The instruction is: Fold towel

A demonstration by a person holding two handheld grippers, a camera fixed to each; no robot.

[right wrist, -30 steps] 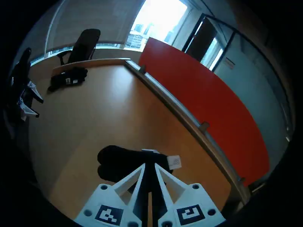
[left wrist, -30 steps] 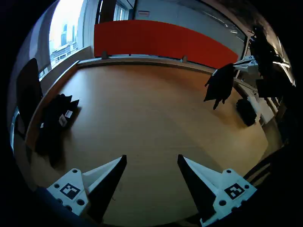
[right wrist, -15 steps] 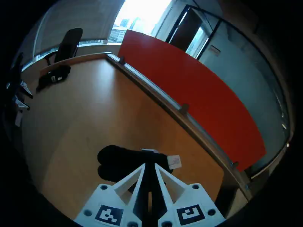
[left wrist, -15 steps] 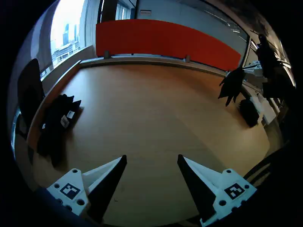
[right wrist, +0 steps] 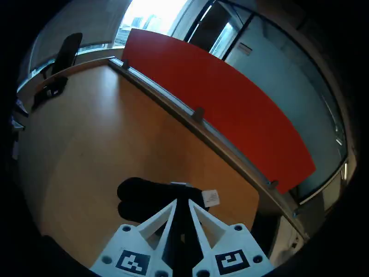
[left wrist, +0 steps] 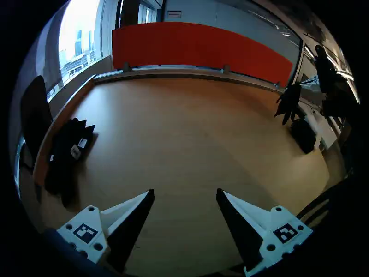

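Black for the towel (right wrist: 143, 196), with a small white tag (right wrist: 211, 198). White bodies, black inner faces and black-and-white square markers on the left gripper (left wrist: 184, 191) and the right gripper (right wrist: 183, 201). Warm orange-brown wood grain across the table (left wrist: 184, 129). Plain red on the far partition (left wrist: 198, 46). Black on the chair (left wrist: 32, 111) and the cloth pile (left wrist: 64, 152) at the left, with white tags on the pile

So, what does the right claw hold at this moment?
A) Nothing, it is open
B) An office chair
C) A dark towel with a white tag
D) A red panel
C: the right claw is shut on the dark towel, and its white tag shows beside the fingers.
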